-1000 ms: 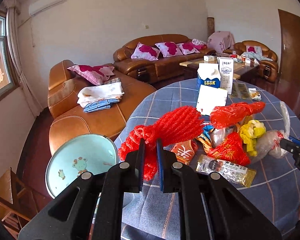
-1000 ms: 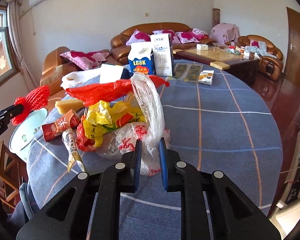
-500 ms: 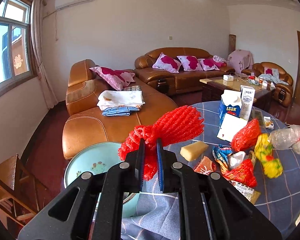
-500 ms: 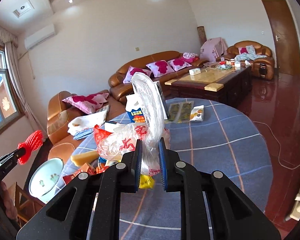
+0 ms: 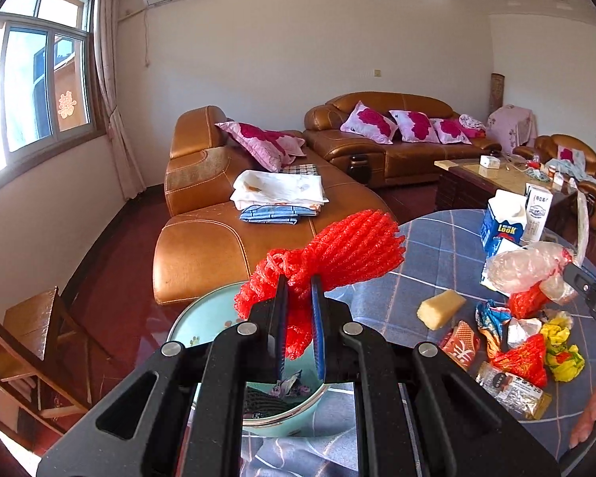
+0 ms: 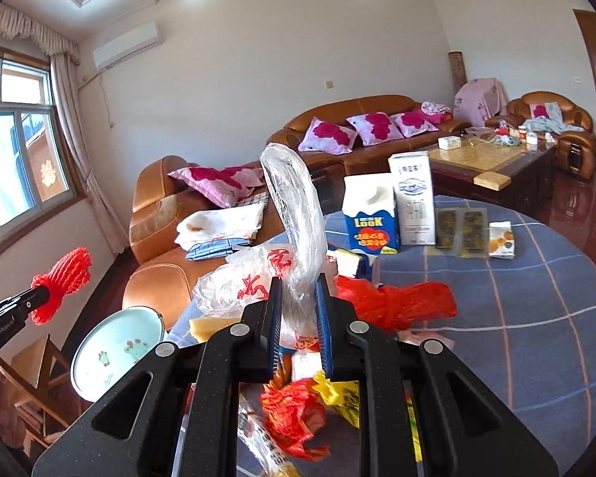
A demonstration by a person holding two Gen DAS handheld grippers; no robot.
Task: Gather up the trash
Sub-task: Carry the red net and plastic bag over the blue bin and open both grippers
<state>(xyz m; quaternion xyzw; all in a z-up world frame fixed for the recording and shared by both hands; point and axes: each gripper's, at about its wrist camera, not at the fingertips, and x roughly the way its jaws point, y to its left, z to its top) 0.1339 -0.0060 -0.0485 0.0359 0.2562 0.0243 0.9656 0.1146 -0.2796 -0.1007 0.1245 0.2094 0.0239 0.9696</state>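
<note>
**Both claws loaded, trash held above the table**

Your left gripper (image 5: 298,298) is clamped tight on the red foam net (image 5: 337,250), which bunches between the jaws and fans out beyond them. It hangs in the air over the near edge of the pale blue basin (image 5: 202,318), which sits beside the round table (image 5: 437,238) with its blue checked cloth. Something dark and crumpled lies in the basin's bottom, though you can't tell what it is from this angle.

Your right gripper (image 6: 300,310) is pinched on the clear plastic bag (image 6: 290,206); one strip of it stands up past the fingertips, and the printed bulk sags to the left of the jaws, lifted off the cloth.

On the table below you, the rest of the trash sits loose: a red plastic bag (image 6: 397,302), yellow wrappers (image 5: 560,353), a red crumpled wrapper (image 5: 524,357), a foil snack packet (image 5: 512,389) and a yellow sponge (image 5: 441,308). Further back stand two milk cartons (image 6: 371,214), side by side and upright, with flat sachets (image 6: 461,232) just to their right.
</note>
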